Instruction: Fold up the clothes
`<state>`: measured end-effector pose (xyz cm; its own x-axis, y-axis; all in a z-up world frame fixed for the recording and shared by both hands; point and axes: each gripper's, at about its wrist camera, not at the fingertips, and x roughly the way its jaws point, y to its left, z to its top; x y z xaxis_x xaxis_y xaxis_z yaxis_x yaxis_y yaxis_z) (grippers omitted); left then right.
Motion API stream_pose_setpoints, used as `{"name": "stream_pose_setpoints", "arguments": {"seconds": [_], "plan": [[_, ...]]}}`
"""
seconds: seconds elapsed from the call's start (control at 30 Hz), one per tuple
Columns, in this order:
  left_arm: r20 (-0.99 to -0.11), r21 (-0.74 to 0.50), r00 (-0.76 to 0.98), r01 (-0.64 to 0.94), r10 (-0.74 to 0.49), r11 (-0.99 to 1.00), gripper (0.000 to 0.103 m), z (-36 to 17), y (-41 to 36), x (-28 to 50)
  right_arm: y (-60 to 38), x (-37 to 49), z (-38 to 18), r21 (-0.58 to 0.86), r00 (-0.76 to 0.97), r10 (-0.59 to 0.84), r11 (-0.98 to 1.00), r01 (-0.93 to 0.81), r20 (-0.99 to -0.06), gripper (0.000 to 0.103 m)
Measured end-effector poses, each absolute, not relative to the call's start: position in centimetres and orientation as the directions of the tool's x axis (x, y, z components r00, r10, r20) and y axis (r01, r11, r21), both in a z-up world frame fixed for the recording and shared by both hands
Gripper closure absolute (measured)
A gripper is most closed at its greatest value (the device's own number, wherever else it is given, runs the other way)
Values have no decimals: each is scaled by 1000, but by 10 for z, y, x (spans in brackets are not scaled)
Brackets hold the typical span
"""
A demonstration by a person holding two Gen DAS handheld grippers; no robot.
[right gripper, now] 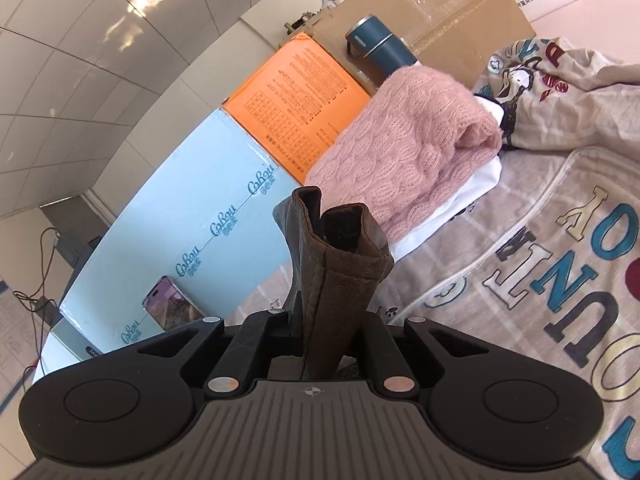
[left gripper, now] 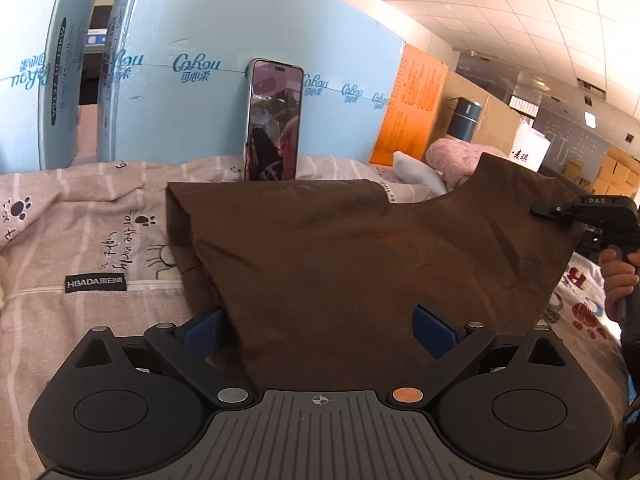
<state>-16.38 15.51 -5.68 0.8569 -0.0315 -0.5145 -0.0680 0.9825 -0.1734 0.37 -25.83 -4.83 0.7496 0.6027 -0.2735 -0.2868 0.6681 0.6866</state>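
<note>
A brown garment (left gripper: 360, 256) lies spread over the patterned bed sheet (left gripper: 80, 320), its right side lifted off the bed. My left gripper (left gripper: 320, 320) is open, its blue pads (left gripper: 434, 330) wide apart, and the garment's near edge drapes between them. At the right, my right gripper (left gripper: 548, 211) is held by a hand (left gripper: 618, 280) and pinches the raised edge. In the right wrist view the right gripper (right gripper: 328, 312) is shut on the brown garment (right gripper: 340, 264), whose bunched hem stands up between the fingers.
A phone (left gripper: 274, 120) leans upright against light blue cartons (left gripper: 240, 40) at the bed's far edge. An orange carton (right gripper: 296, 96), a blue flask (right gripper: 380, 46) and brown boxes stand further along. A folded pink sweater (right gripper: 404, 140) rests on white cloth (right gripper: 460, 196).
</note>
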Motion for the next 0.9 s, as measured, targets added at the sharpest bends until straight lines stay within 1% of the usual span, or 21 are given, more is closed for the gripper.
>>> {"name": "stream_pose_setpoints", "arguments": {"seconds": [0.07, 0.1, 0.17, 0.33, 0.5, 0.63, 0.77, 0.9], "plan": [[-543, -82, 835, -163, 93, 983, 3, -58, 154, -161, -257, 5, -44, 676, 754, 601, 673, -301, -263, 97], [-549, -69, 828, -180, 114, 981, 3, -58, 155, -161, -255, 4, -42, 674, 752, 609, 668, -315, -253, 97], [-556, -60, 821, -190, 126, 980, 3, -59, 156, -161, -250, 2, -36, 669, 738, 637, 650, -361, -222, 97], [-573, -37, 805, -215, 155, 976, 3, -60, 160, -160, -219, -12, -13, 585, 680, 721, 610, -534, -132, 96], [-574, -27, 801, -223, 167, 975, 3, -60, 158, -159, -179, -21, 0, 512, 577, 807, 551, -659, -126, 96], [-573, -30, 803, -223, 166, 974, 3, -60, 158, -159, -144, -26, 3, 467, 471, 867, 489, -737, -164, 96], [-574, -42, 803, -222, 159, 974, 3, -59, 160, -160, -105, -39, -6, 414, 362, 897, 439, -797, -253, 96], [-572, -59, 806, -223, 151, 973, 3, -59, 162, -160, -77, -52, -23, 360, 282, 892, 407, -839, -353, 96]]}}
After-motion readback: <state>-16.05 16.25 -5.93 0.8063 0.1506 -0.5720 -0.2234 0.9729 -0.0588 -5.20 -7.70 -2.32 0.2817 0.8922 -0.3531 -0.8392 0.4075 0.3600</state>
